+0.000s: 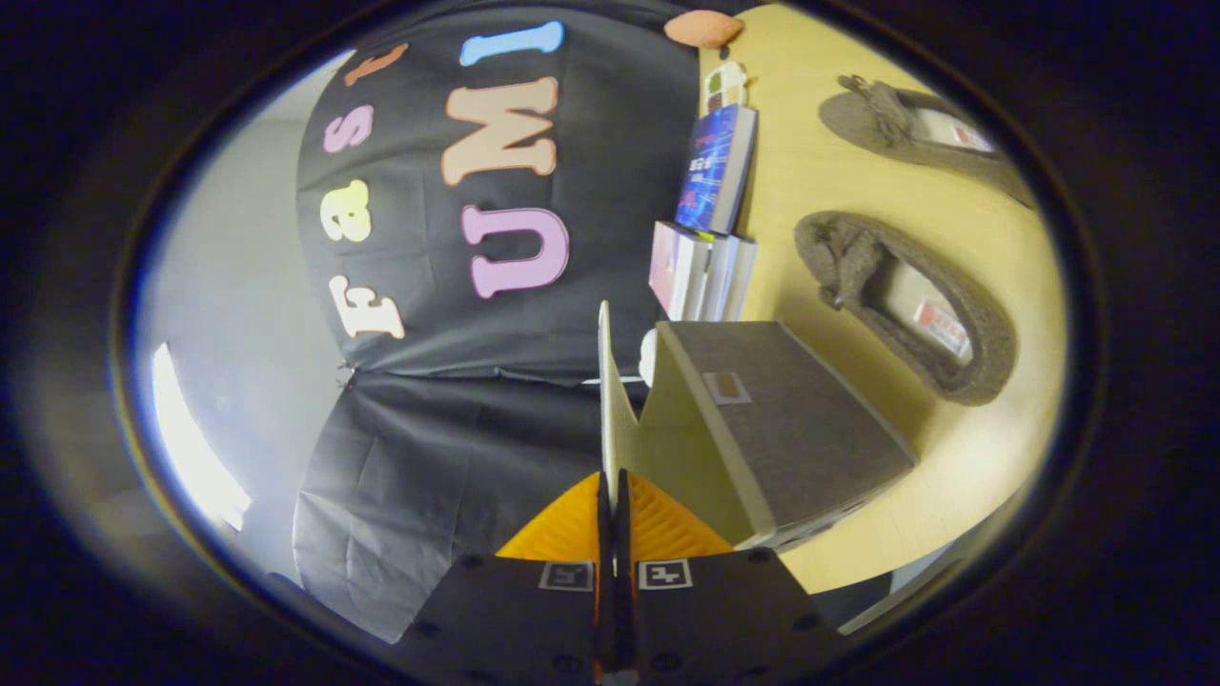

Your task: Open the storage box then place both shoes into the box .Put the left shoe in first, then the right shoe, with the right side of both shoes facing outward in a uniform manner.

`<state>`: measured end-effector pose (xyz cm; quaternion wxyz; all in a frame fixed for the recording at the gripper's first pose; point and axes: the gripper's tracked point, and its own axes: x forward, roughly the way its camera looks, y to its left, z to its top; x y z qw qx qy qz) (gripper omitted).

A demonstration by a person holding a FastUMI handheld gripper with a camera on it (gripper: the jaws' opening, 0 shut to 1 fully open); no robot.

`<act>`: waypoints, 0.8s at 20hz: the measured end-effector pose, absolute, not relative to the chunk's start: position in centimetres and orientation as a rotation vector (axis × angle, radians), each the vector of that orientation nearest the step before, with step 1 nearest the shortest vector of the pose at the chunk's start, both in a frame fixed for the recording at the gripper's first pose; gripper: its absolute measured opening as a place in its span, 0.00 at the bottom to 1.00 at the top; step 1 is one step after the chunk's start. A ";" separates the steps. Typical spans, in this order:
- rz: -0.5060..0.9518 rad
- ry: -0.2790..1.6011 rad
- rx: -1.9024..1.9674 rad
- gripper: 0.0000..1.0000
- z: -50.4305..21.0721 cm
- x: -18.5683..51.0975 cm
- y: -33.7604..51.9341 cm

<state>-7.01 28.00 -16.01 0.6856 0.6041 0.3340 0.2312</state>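
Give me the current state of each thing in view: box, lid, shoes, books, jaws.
Storage box: open, interior exposed.
Lid: raised, its edge pinched between the jaws.
Gripper: jaws closed on the lid.
Near shoe: on the table, outside the box.
Far shoe: on the table, outside the box.
Books: closed, standing against the booth wall beyond the box.
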 end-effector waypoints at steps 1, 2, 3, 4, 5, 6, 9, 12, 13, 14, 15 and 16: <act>0.538 0.734 1.329 0.03 -14.8 -7.2 28.7; 0.563 0.721 1.300 0.03 -13.6 -7.7 29.6; 0.586 0.711 1.272 0.03 -12.4 -8.1 30.5; 0.609 0.705 1.245 0.03 -11.4 -8.6 31.4; 0.630 0.700 1.222 0.03 -10.5 -9.1 32.4; 0.651 0.700 1.205 0.03 -9.6 -9.7 33.7; 0.711 0.715 1.156 0.03 -8.4 -11.0 37.1; 0.748 0.728 1.102 0.03 -8.1 -12.5 40.3; 0.764 0.733 1.076 0.03 -8.2 -12.9 41.5; 0.778 0.741 1.054 0.03 -8.4 -13.4 42.6; 0.794 0.749 1.040 0.03 -8.5 -13.8 43.7; 0.809 0.759 1.027 0.04 -8.5 -14.1 45.0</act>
